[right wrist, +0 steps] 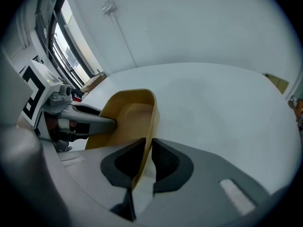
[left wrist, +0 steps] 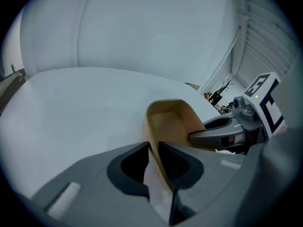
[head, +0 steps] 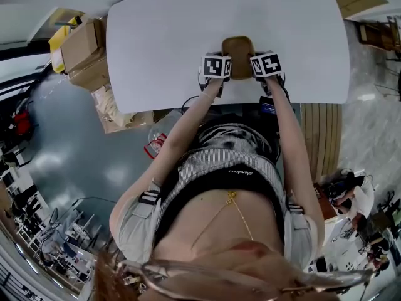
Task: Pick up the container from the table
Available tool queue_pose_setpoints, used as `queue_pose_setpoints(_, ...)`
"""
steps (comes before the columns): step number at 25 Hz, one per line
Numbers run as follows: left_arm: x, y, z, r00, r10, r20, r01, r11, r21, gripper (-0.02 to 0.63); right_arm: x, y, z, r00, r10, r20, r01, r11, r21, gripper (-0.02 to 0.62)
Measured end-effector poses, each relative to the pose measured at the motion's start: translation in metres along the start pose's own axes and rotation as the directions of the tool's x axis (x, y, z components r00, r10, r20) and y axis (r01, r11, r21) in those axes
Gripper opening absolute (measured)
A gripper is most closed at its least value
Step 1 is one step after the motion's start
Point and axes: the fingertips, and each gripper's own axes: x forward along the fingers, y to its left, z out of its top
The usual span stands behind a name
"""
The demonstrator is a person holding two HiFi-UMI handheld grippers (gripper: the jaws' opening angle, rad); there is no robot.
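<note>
A tan, rounded-rectangular container [head: 238, 56] sits near the front edge of the white table [head: 163, 36], empty inside. My left gripper [head: 216, 68] is shut on the container's left wall [left wrist: 152, 131], which runs between its jaws. My right gripper [head: 266, 66] is shut on the container's right wall [right wrist: 147, 126] in the same way. In the left gripper view the right gripper's fingers [left wrist: 213, 135] reach onto the far rim. The right gripper view shows the left gripper's fingers [right wrist: 90, 122] on the opposite rim. The container's underside is hidden.
Cardboard boxes [head: 84, 52] stand on the floor left of the table. A wooden slatted panel [head: 322, 137] lies at the right, below the table's corner. The table's far half [head: 250, 11] is bare white surface.
</note>
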Motion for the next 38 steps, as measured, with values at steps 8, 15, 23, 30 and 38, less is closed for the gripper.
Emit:
queue_pose_setpoints(8, -0.016, -0.004, 0.007, 1.000, -0.012, 0.023, 0.012, 1.000, -0.004, 0.054, -0.015, 0.006, 0.006, 1.000, -0.009, 0.017, 0.009, 1.000, -0.020, 0.060)
queue_pose_setpoints(15, -0.037, -0.017, 0.025, 0.997, -0.023, 0.069, 0.023, 1.000, 0.007, 0.052, -0.044, 0.009, 0.021, 0.997, -0.045, 0.060, 0.048, 0.998, -0.049, 0.058)
queue_pose_setpoints(23, -0.059, -0.027, 0.041, 0.993, -0.042, 0.114, 0.040, 0.999, 0.021, 0.051, -0.070, 0.016, 0.035, 0.993, -0.077, 0.094, 0.083, 0.995, -0.063, 0.058)
queue_pose_setpoints(30, -0.075, -0.036, 0.046, 0.990, -0.069, 0.127, 0.065, 0.997, 0.032, 0.052, -0.087, 0.022, 0.036, 0.990, -0.088, 0.112, 0.095, 0.994, -0.060, 0.060)
queue_pose_setpoints(38, -0.094, -0.046, 0.058, 0.982, -0.085, 0.166, 0.076, 0.995, 0.060, 0.052, -0.108, 0.028, 0.045, 0.984, -0.108, 0.144, 0.115, 0.992, -0.048, 0.058)
